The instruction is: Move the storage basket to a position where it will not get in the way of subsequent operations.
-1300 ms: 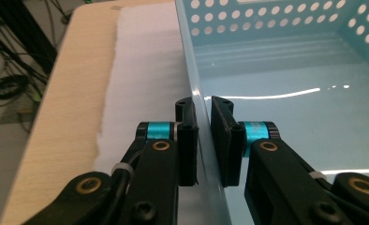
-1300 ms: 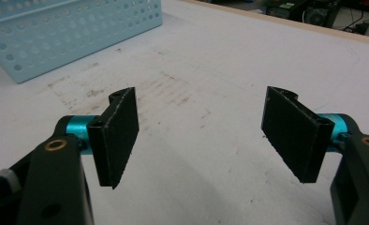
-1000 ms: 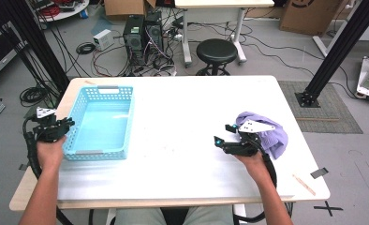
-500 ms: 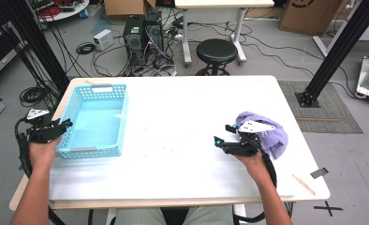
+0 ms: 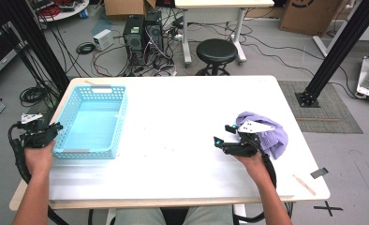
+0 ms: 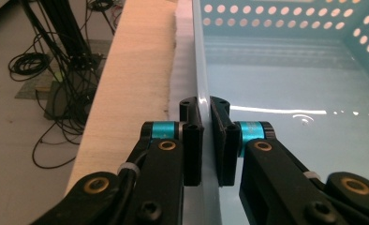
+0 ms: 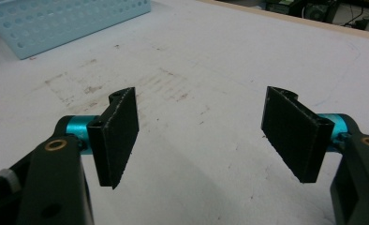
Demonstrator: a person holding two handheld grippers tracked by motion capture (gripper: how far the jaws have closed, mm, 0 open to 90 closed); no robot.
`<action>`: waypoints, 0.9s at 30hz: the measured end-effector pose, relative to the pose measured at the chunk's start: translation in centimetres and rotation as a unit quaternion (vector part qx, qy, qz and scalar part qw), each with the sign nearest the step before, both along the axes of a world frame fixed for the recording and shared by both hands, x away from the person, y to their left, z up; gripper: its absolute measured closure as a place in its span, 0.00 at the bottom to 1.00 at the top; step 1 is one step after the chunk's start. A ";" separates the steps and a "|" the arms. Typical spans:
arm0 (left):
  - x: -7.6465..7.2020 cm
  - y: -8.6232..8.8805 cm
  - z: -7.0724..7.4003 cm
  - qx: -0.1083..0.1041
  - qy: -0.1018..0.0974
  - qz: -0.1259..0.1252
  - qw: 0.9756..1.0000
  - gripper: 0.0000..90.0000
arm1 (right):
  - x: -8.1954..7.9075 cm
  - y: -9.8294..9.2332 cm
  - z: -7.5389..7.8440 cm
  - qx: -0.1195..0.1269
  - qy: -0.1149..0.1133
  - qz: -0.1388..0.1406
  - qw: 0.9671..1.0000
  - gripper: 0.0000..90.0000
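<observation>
The left gripper (image 6: 206, 140) is clamped on the near left wall of the light blue basket (image 5: 91, 123); its jaws have just been closing, and in the left gripper view the thin plastic rim is seen pinched between the two black pads (image 6: 192, 145), one outside the wall and one inside. In the high view this gripper (image 5: 55, 127) is held level by the left hand (image 5: 38, 157) at the table's left edge, pointed to the right at the basket's near left corner, with the forearm brought up from the bottom edge of the picture beside the white table (image 5: 182, 117). The basket is seen standing upright on the left part of the table, its long side running away from the person, its perforated walls and bare floor visible.

The right gripper (image 7: 201, 136) is held with its jaws spread wide and nothing between them; only the scuffed table top is seen beyond the pads. In the high view it (image 5: 222, 136) is held low over the right part of the table, pointed left, the right hand (image 5: 249, 158) behind it and the forearm angled in from below. A crumpled lilac cloth (image 5: 269, 133) lies just behind and beside this gripper, well apart from the basket.
</observation>
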State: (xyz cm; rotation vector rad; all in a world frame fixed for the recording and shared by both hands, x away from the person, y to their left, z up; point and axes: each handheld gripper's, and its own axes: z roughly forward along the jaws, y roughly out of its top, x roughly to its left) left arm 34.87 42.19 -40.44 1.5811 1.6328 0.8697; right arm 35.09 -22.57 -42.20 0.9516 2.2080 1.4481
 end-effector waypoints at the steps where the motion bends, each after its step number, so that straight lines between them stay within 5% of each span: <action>1: 0.1 0.2 0.0 0.000 -0.002 0.003 1.000 0.93 | 0.0 0.0 0.0 0.001 0.002 0.000 1.000 0.31; 14: 0.5 2.6 -0.2 -0.004 -0.011 0.032 0.999 0.93 | -0.1 0.2 -0.1 -0.002 0.002 0.002 1.000 0.31; 20: 0.7 3.1 -0.3 -0.007 -0.013 0.021 1.000 0.92 | 0.0 0.2 -0.2 -0.003 0.005 0.002 1.000 0.31; 22: 0.7 3.2 -0.3 -0.021 -0.017 0.012 1.000 0.77 | 0.0 0.2 -0.2 -0.003 0.006 0.002 1.000 0.31; 27: 0.3 3.1 -0.3 -0.026 -0.015 -0.003 1.000 0.74 | 0.0 0.2 -0.2 -0.004 0.005 0.001 1.000 0.31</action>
